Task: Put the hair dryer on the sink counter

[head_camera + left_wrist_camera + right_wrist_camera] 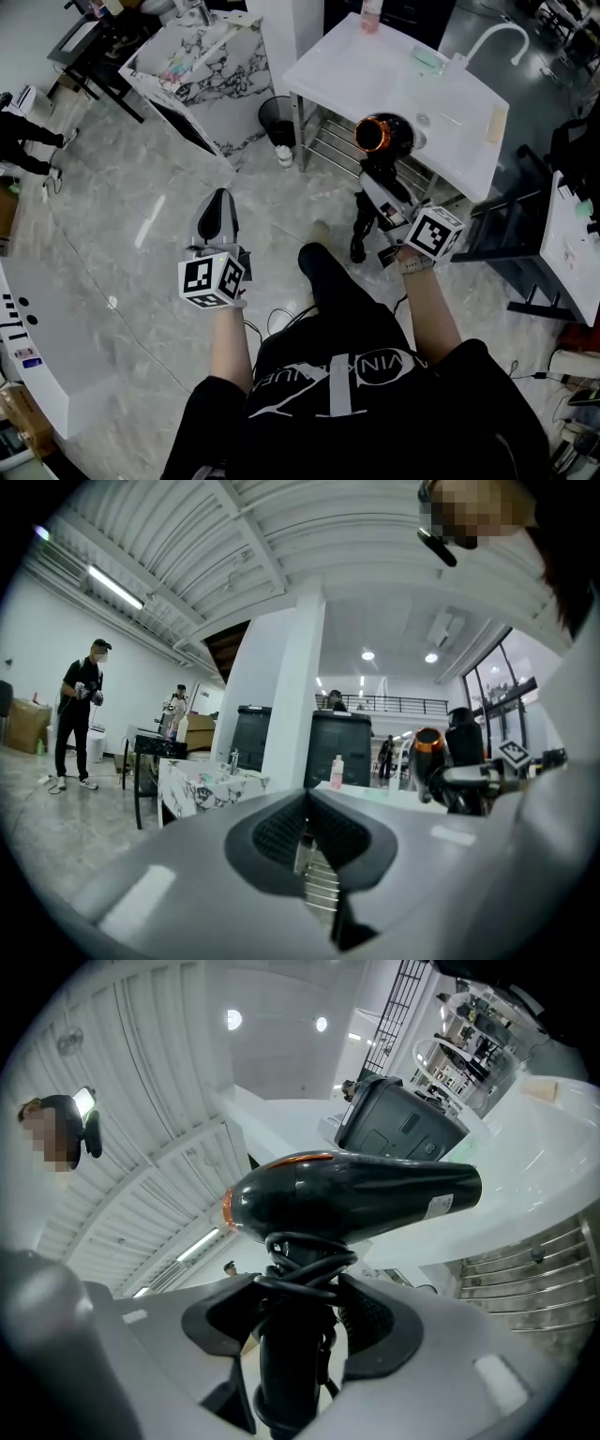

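Black-handled, cord-wound, clamped tight in the right claw (pixel 298 1335): one hair dryer (pixel 356 1194), handle down between the jaws, barrel lying crosswise to them. Straight ahead, just beyond: one white sink counter (pixel 375 75), that surface's near edge right by the dryer in the head view. Far closer than the left claw (pixel 218 202), pressed closed on nothing, well back over the floor (pixel 141 187). Looks like a short forward reach, then down. Tally: one dryer, one counter, two claws.
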### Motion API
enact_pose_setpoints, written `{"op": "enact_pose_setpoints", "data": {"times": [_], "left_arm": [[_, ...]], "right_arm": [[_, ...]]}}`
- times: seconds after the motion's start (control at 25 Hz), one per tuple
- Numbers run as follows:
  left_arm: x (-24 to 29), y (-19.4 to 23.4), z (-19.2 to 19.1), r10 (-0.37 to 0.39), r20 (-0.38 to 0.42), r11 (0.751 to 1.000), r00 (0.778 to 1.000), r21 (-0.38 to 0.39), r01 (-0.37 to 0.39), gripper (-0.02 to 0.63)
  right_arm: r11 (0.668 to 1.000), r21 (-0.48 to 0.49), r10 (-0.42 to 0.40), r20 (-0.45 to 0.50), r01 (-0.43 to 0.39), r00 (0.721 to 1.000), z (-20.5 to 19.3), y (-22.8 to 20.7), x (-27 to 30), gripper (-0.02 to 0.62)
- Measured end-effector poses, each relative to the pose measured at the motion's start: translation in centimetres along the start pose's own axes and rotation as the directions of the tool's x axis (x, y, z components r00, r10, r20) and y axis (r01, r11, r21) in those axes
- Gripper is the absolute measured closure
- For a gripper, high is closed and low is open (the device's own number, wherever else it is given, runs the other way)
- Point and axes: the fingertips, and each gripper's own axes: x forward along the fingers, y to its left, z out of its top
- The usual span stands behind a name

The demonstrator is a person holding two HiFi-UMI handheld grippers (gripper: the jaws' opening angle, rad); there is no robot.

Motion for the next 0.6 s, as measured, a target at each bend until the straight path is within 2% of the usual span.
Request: {"op": "enact_pose_setpoints", "data": {"times": [0.24, 0.6], "left_arm": [[5.8, 3.0, 1.2, 0.001, -0.002, 1.0, 1.0, 0.012, -0.001, 0.606], [17.9, 3.9, 2.5, -0.079, -0.03, 0.997, 0.996, 0.001, 0.079, 0.606]], "right_arm": [[1.0, 0.003, 0.004, 0.005, -0.004, 1.0, 2.3, -2.2, 5.4, 0.331], [0.998, 0.032, -0.047, 0.014, 0.047, 0.999, 6.4, -7.4, 12.7, 0.333]]}}
